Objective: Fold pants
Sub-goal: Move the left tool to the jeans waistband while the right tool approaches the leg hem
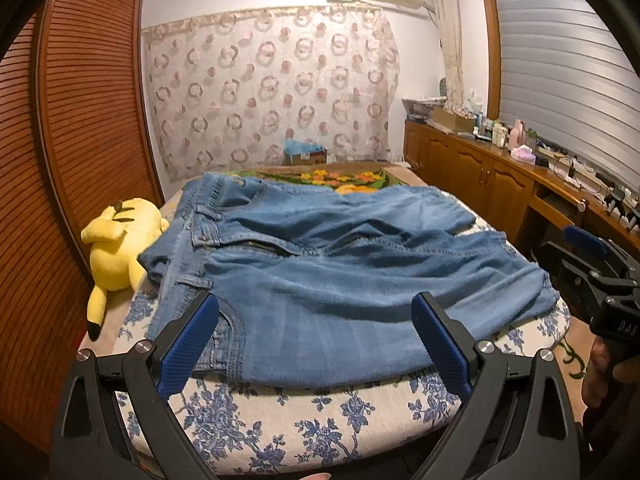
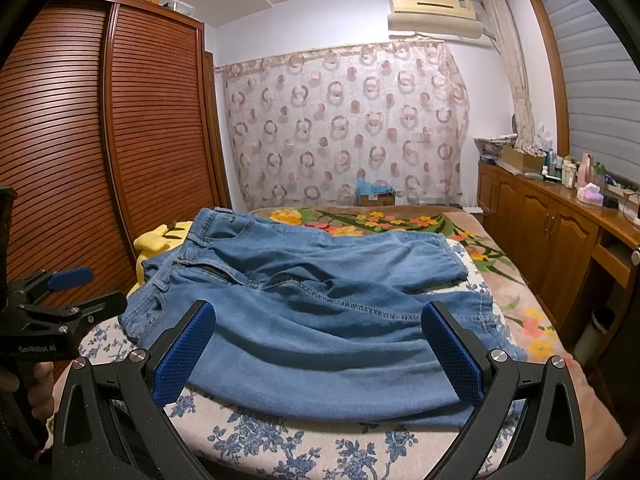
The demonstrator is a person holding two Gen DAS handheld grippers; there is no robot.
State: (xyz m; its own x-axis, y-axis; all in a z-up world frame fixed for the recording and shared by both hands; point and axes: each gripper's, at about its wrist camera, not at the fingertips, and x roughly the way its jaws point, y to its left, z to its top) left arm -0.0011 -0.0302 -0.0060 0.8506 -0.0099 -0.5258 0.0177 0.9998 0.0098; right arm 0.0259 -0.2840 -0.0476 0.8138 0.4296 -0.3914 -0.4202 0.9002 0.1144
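we see the jeans (image 1: pixel 340 280) lying flat on the bed (image 1: pixel 320 420), filling the middle of both views, with nothing folded yet as far as we can judge. their long axis runs across the frame: waistband (image 1: pixel 188 240) at the left, near the yellow plush (image 1: pixel 116 248), and the leg hems (image 1: pixel 536 280) at the right. the two legs lie side by side, one nearer us and one farther back, split by the fly and inseam line through the centre.

our left gripper (image 1: pixel 316 328) hangs just before the near edge of the jeans, jaws spread wide and pinching nothing, in line with the hip and pocket at the lower left. our right gripper (image 2: pixel 320 336) does the same further along, jaws also spread and empty, facing the near leg's thigh and knee stretch. each shows in the other's view at the frame edge, hand on the handle.

so the cloth lies straight ahead of both jaws, and the near long edge is the closest thing to take. we judge the left is nearer the waistband, the right nearer the hems, which suits lifting the near leg over the far one.
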